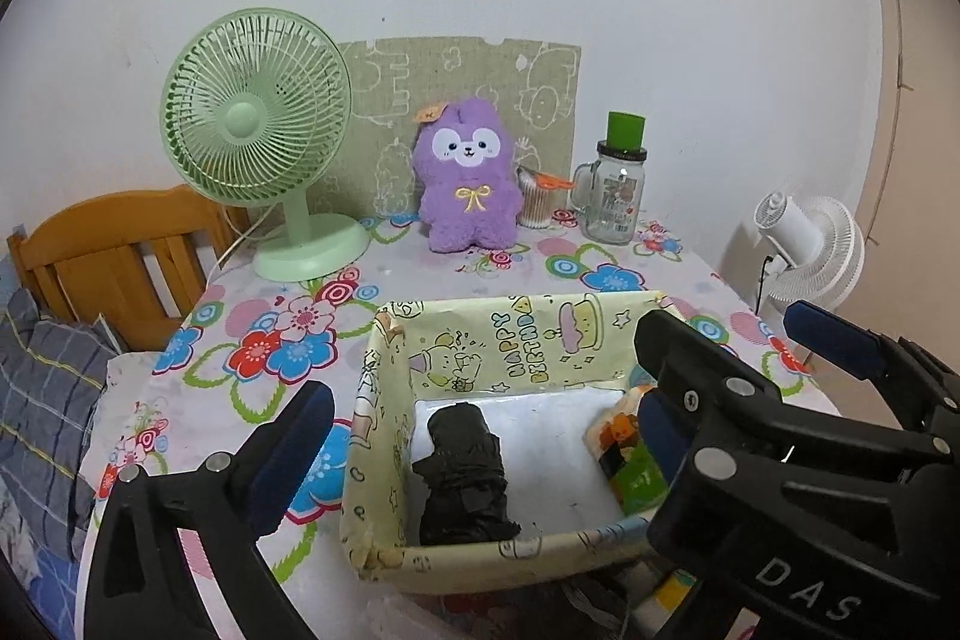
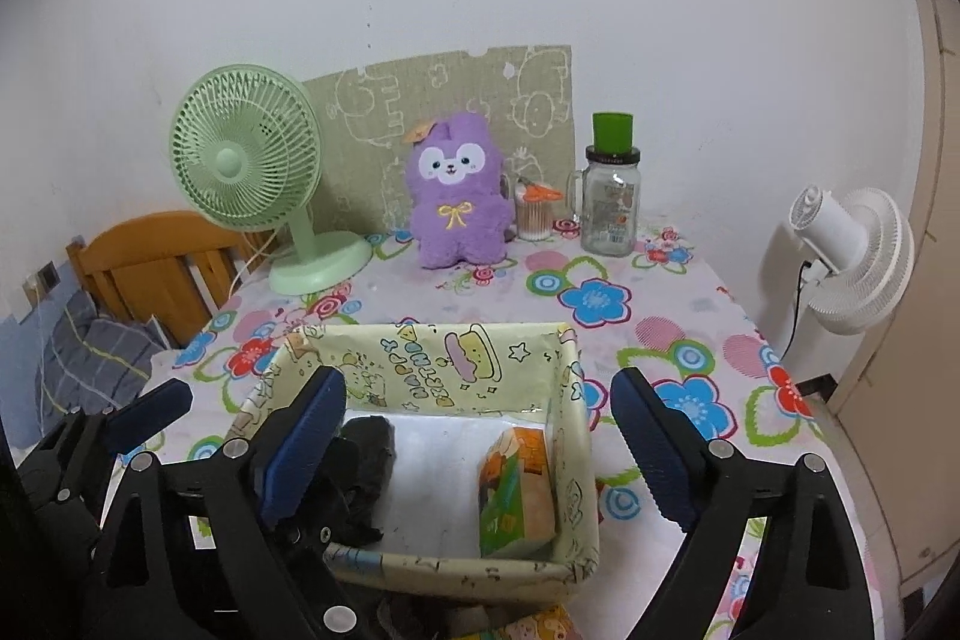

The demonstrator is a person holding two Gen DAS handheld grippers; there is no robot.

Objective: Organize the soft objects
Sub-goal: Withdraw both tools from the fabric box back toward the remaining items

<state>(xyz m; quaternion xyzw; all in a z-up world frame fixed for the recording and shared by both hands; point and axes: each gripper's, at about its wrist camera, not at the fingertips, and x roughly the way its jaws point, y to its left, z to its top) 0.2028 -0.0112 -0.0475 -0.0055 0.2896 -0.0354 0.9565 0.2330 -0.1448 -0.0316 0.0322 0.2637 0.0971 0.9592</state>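
From the left wrist camera, the left gripper (image 1: 474, 436) stands with its jaws spread wide and nothing between the pads, hanging above the near edge of the paper-covered box (image 1: 384, 436) printed with birthday cartoons. Down on the box's white floor lies a crumpled black cloth bundle (image 1: 462, 472) toward the left, and a small orange-and-green packet (image 1: 630, 454) leans against the right wall. The right gripper (image 1: 780, 388) crowds in from the right, its black frame covering the box's near right corner and part of that packet. Beyond the box, on the flowered tablecloth (image 1: 264, 340), a green desk fan (image 1: 258, 112) stands at the left, a purple plush toy (image 1: 468, 184) sits upright against a green patterned board (image 1: 480, 100), and beside it come a cotton swab tub (image 1: 536, 202) and a glass mug jar (image 1: 612, 196) with a green cup on its lid. A white fan (image 1: 810, 244) stands off the table to the right; a wooden headboard (image 1: 120, 250) and plaid bedding (image 1: 42, 400) lie to the left. Switching to the right wrist camera, the right gripper (image 2: 480, 442) is also wide apart and empty over the box (image 2: 576, 460), its left finger (image 2: 306, 448) hiding much of the black cloth bundle (image 2: 369, 460); the packet (image 2: 516, 490) shows clearly by the right wall. The left gripper (image 2: 150, 412) peeks in at the far left, and the plush toy (image 2: 456, 196) sits well apart at the back.
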